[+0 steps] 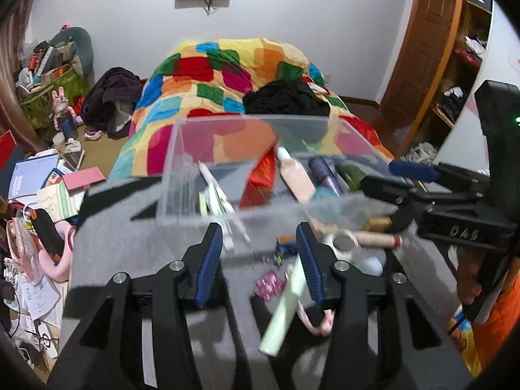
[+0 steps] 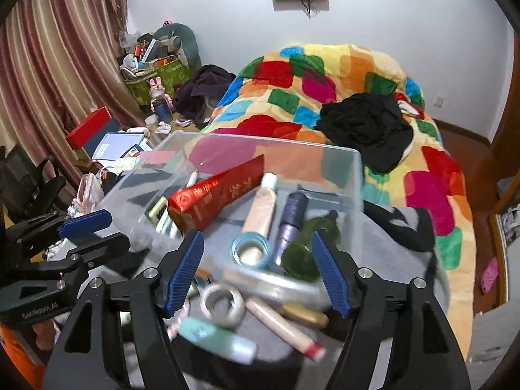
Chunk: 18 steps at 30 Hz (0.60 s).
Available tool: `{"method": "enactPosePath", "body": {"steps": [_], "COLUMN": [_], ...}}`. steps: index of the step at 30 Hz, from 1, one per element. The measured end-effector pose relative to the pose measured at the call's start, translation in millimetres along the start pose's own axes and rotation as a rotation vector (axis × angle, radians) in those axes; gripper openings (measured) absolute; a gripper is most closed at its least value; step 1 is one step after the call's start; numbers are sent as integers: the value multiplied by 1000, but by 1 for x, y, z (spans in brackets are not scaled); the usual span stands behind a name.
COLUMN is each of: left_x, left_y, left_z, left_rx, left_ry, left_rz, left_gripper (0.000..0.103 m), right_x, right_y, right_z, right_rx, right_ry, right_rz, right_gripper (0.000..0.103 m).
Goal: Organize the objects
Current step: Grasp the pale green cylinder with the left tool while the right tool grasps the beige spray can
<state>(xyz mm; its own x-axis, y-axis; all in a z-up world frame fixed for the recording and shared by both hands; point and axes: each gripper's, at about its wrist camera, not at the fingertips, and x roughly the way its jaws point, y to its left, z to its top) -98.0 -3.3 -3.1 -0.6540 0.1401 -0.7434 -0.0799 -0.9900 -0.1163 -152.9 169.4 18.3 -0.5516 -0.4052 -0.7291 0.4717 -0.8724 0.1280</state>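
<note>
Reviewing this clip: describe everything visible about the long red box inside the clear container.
The red box is a long, narrow carton, apparently glossy card, printed with gold characters and a round gold emblem near its lower end. It is closed and looks intact. It lies tilted inside the clear plastic bin, lower end toward the camera, upper end raised toward the far wall. A peach-coloured tube lies just beside it. Neither tool touches it.
</note>
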Motion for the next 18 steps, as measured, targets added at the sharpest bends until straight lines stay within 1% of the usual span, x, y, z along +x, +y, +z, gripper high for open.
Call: {"method": "enactPosePath", "body": {"steps": [2, 3, 7, 10, 12, 14, 15, 16, 17, 18], "left_x": [3, 4, 16, 20, 22, 23, 22, 22, 22, 21], "left_y": [-3, -4, -7, -7, -6, -5, -4, -4, -4, -5], "left_z": [-11, -16, -39, -53, -56, -59, -59, -59, -59, -59], "left_rx": [11, 17, 20, 14, 2, -21, -30, -36, -41, -42], "left_ry": [29, 43, 117, 145, 153, 150, 145, 143, 137, 135], "left_rz": [-10, -14, -21, -23, -25, -20, -20, -21, -22, -27], "left_gripper": [48, 48, 49, 49, 49, 49, 48, 46, 39, 34], "right_x": [-6, -12, -18, -17, -11, -2, 3, 7, 11, 15], "right_y": [-5, -7, -11, -14, -18, -23, -27, -29, -31, -33], "right_z": [-12, -20, -41, -56, -63, -66, -67, -67, -68, -69], "right_rx": [0, -10, -33, -43, -42, -21, -3, 12, 23, 30], "right_ry": [0, -23, -17, 7, 29, 65, 83, 97, 107, 113], "right_rz": [-16, -50, -109, -109, -108, -90, -69, -53, -41, -35], "right_gripper": [66, 66, 66, 66, 59, 41, 38, 35, 32, 30]}}
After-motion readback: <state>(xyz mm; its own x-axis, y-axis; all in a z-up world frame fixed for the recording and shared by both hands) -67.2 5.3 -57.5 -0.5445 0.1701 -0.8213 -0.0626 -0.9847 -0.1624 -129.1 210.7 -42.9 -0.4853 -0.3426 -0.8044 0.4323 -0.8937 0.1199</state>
